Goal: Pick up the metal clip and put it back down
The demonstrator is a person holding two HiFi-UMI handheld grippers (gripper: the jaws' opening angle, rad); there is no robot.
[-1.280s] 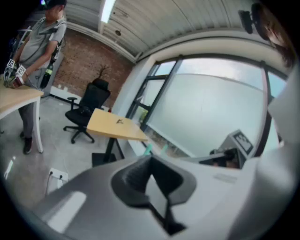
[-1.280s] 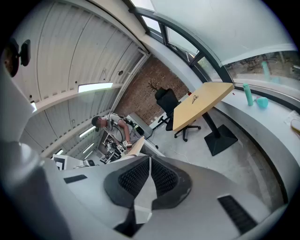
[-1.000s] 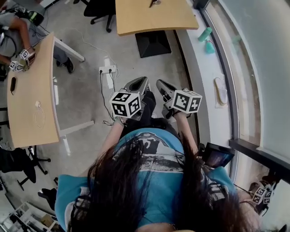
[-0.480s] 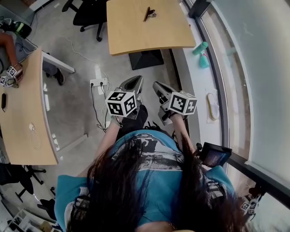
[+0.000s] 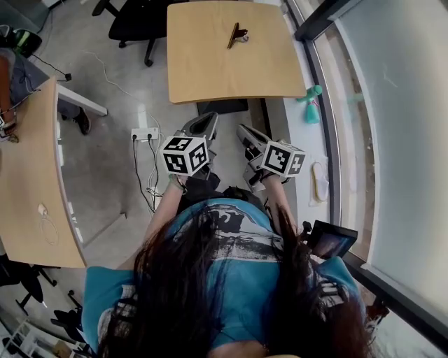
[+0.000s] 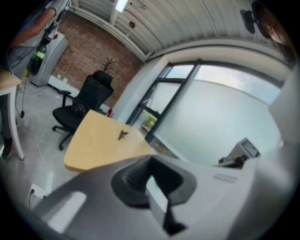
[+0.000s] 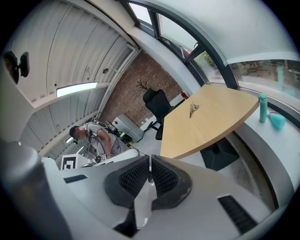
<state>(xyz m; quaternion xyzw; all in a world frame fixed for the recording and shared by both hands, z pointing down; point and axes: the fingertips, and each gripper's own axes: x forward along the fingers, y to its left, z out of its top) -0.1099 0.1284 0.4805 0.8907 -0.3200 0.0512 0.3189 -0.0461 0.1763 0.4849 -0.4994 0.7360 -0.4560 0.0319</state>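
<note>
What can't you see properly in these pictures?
Small dark metal clip on the light wooden table: too tiny in every view to tell its shape.
Black office chair: head view's top edge cuts it off.
Seated person: head view's left edge cuts them off.

Surface notes:

- Your pale wooden worktop [image 5: 224, 70] reads as a smooth, matt laminate with no glare.
- The small dark metal clip [image 5: 236, 35] on it has a dull sheen at one end.
- The shells of your left hand-held gripper [image 5: 202, 126] and right hand-held gripper [image 5: 246, 134] are grey moulded plastic, matt.
- The right one's pads [image 7: 134, 177] are black, ribbed and rubber-like.
- The grey floor [image 5: 119, 154] is smooth, faintly glossy and concrete-looking.
- The red brick wall [image 6: 89, 51] is rough.
- Your teal shirt [image 5: 238, 280] is soft printed cloth.
</note>
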